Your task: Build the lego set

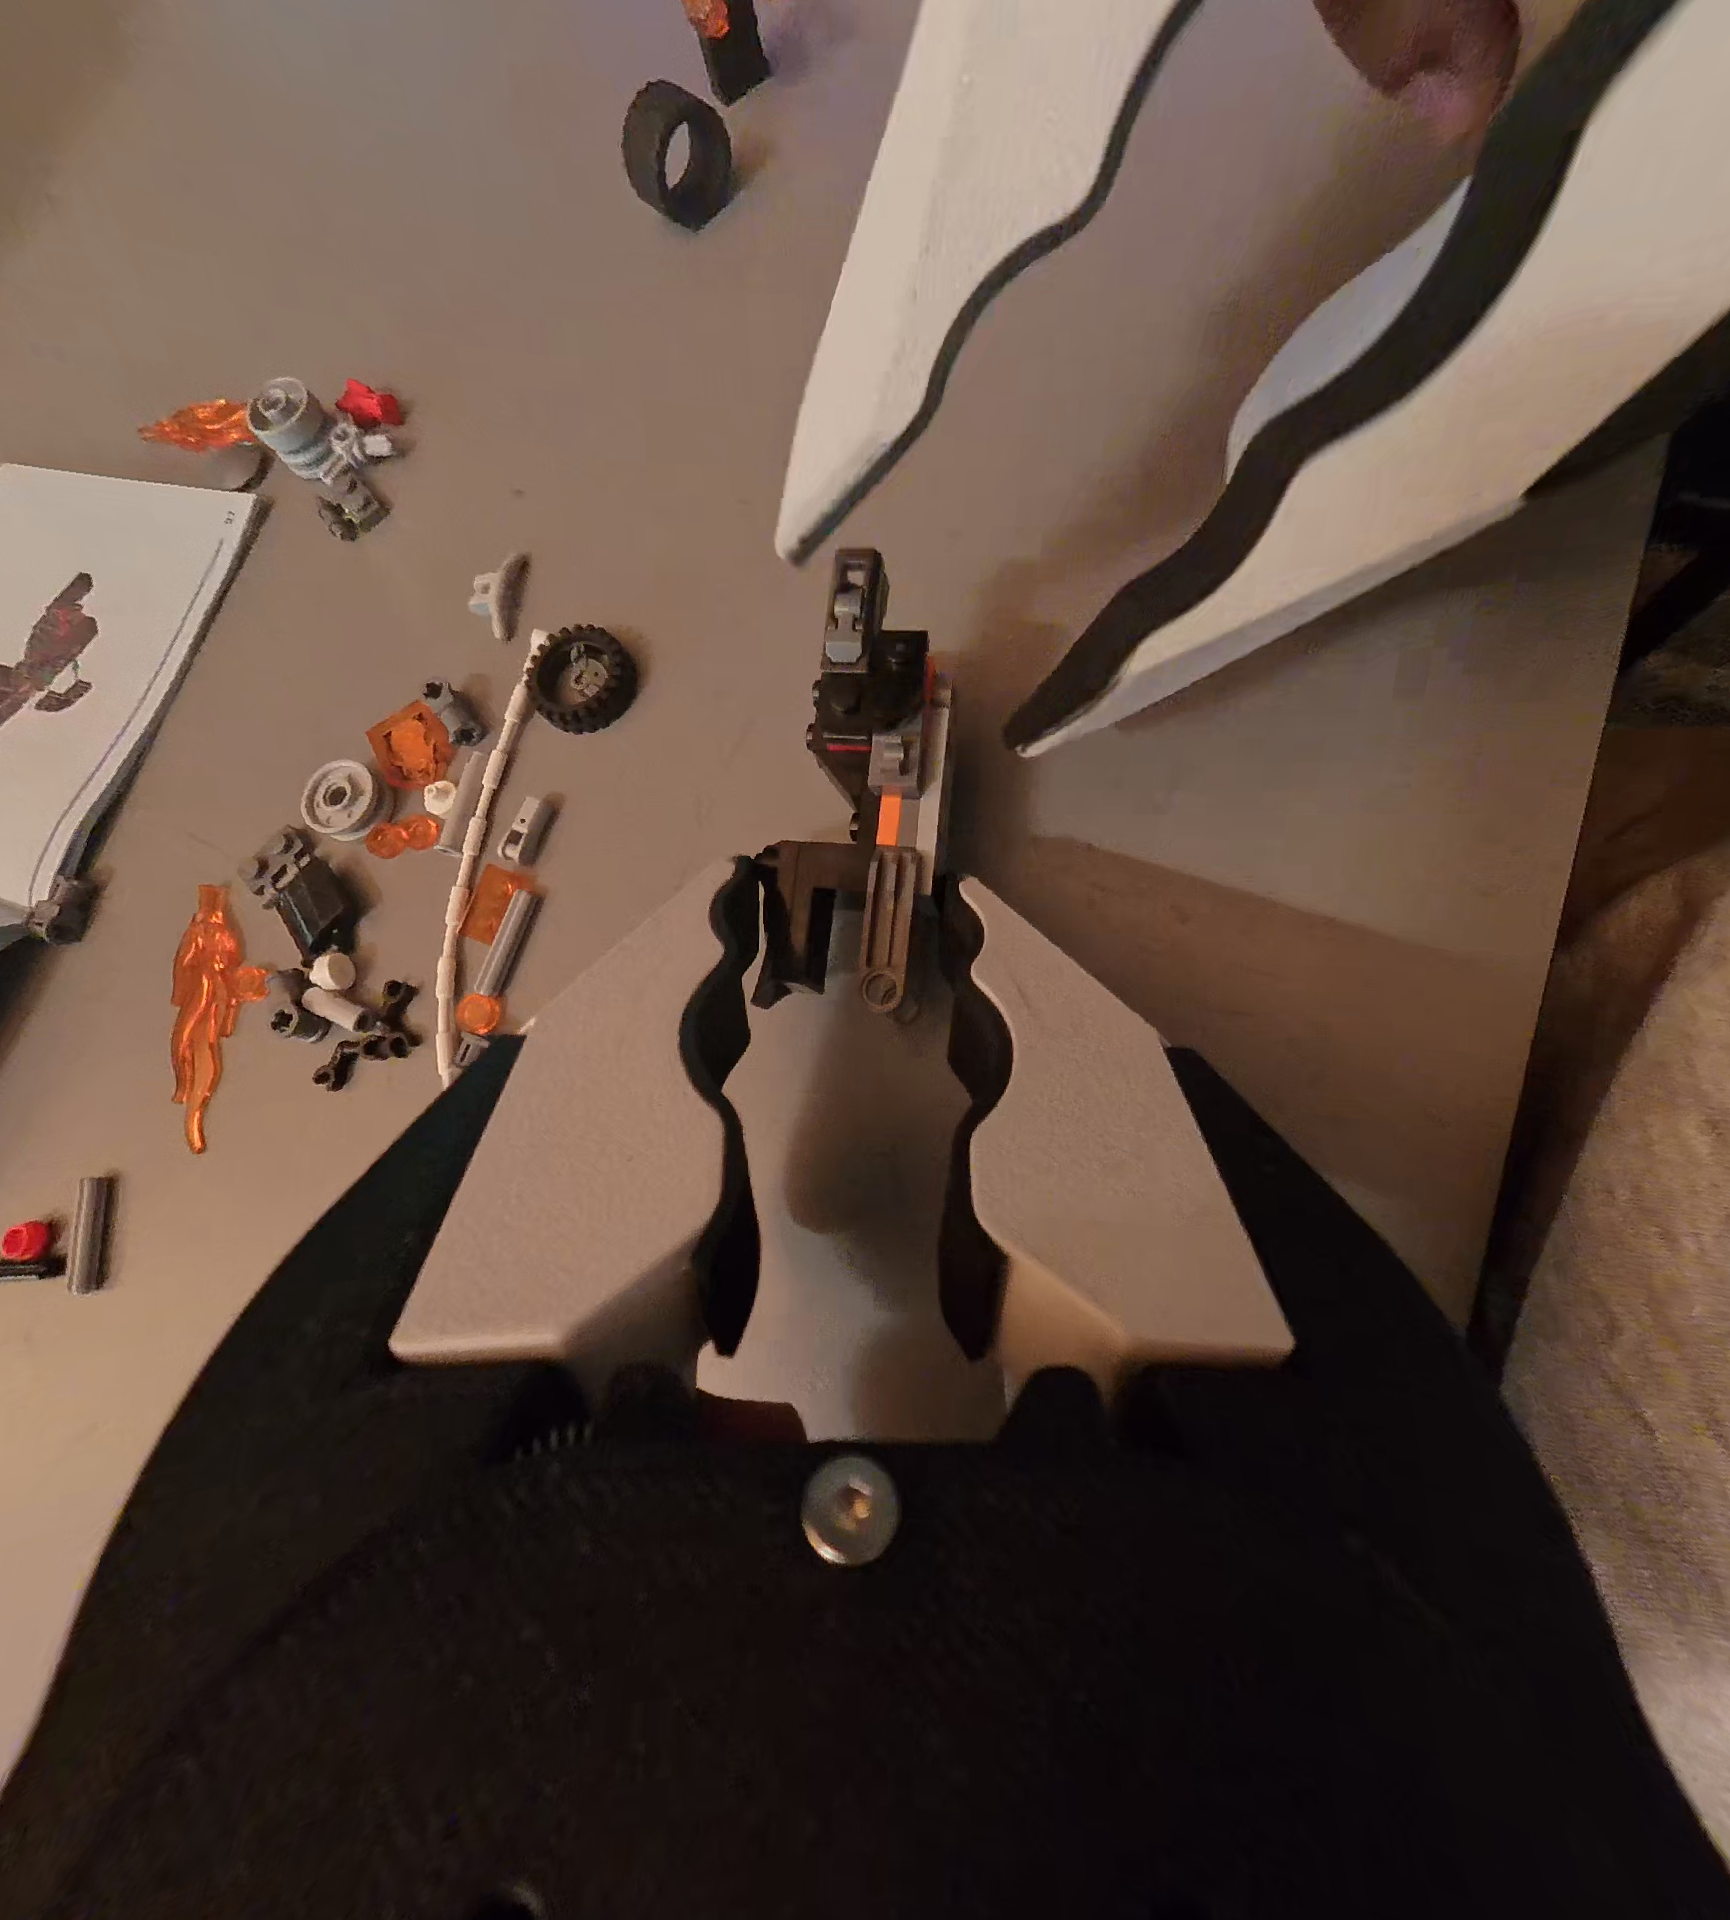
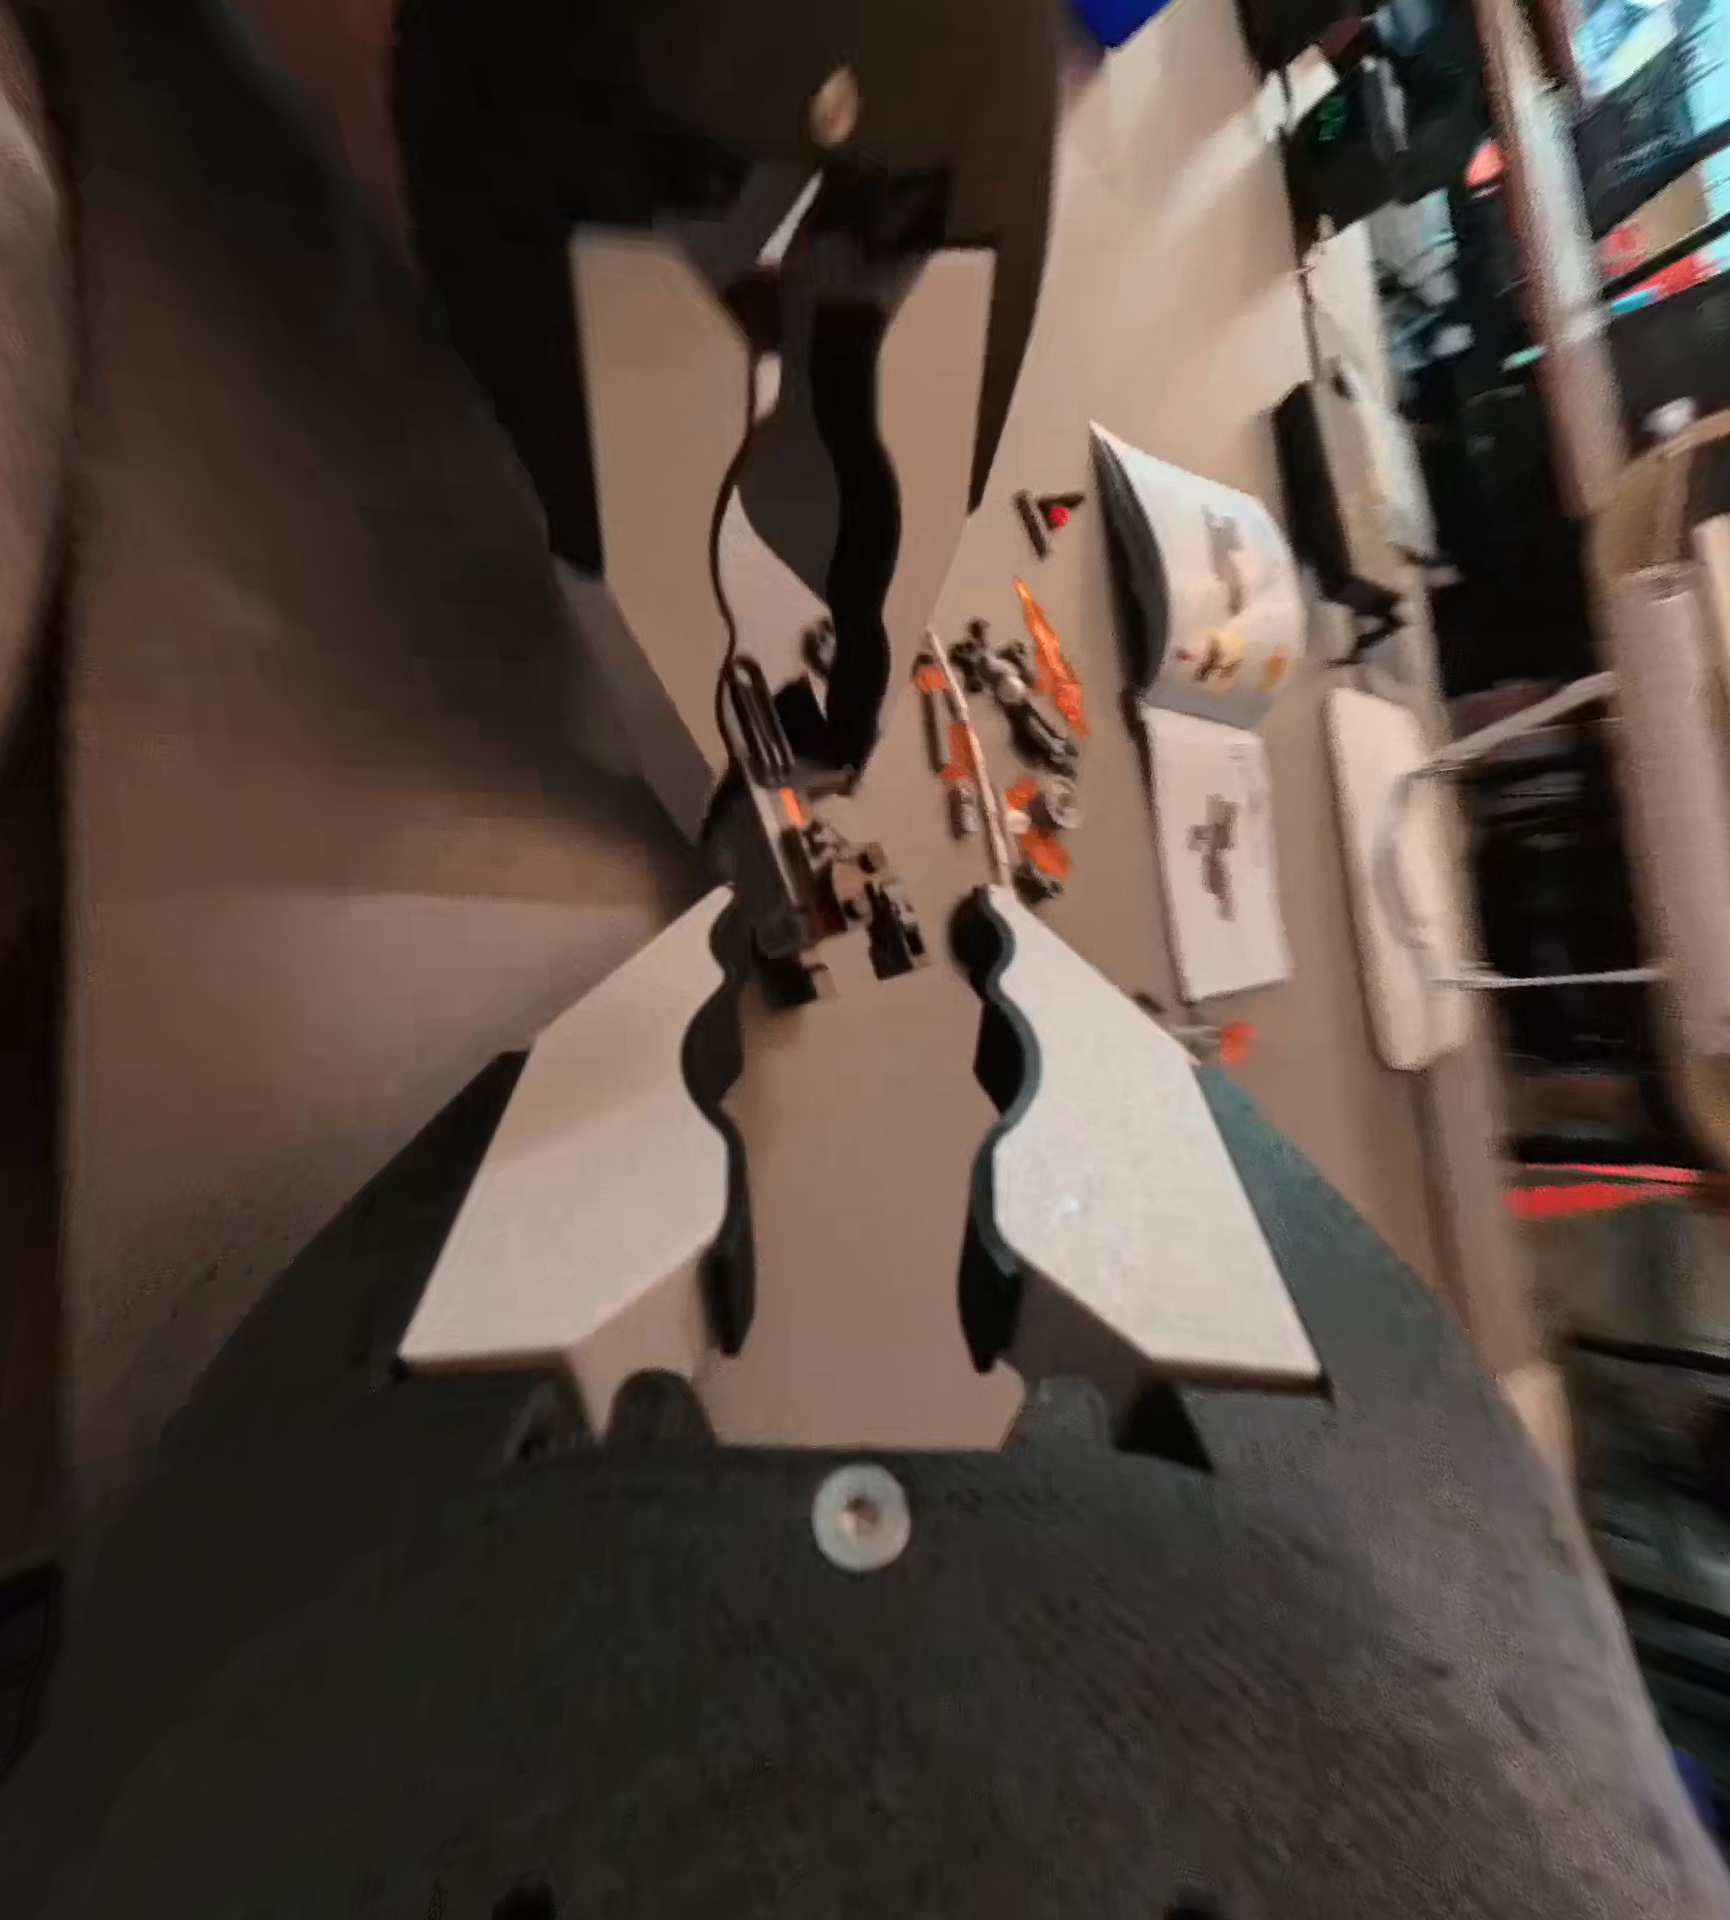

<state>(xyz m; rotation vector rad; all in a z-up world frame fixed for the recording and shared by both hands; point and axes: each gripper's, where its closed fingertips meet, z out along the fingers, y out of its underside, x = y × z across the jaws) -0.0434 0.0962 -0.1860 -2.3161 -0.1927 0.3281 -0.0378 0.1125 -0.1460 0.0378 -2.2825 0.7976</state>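
Note:
My left gripper [image 1: 845, 894] is shut on the near end of a black, grey and orange lego assembly [image 1: 871, 727] and holds it just above the tan table [image 1: 632, 416]. My right gripper [image 1: 902, 639] comes in from the upper right, open, with its white fingers [image 1: 902, 312] to either side of the assembly's far end. In the blurred right wrist view the assembly [image 2: 819, 883] lies between my open right gripper's [image 2: 850, 904] tips, close to the left finger. The left gripper [image 2: 799, 779] faces it from above.
Loose lego pieces [image 1: 404, 883] lie left of the assembly: a small wheel [image 1: 586, 681], orange flame parts [image 1: 206, 997], pins and axles. A black tyre [image 1: 679, 156] lies farther off. An open instruction booklet [image 1: 61, 675] lies at the left. The table's edge [image 1: 1526, 1039] runs on the right. My right fingertips sit around 5 cm from my left ones. The left tips stand about 7 cm off the small wheel [image 1: 586, 681].

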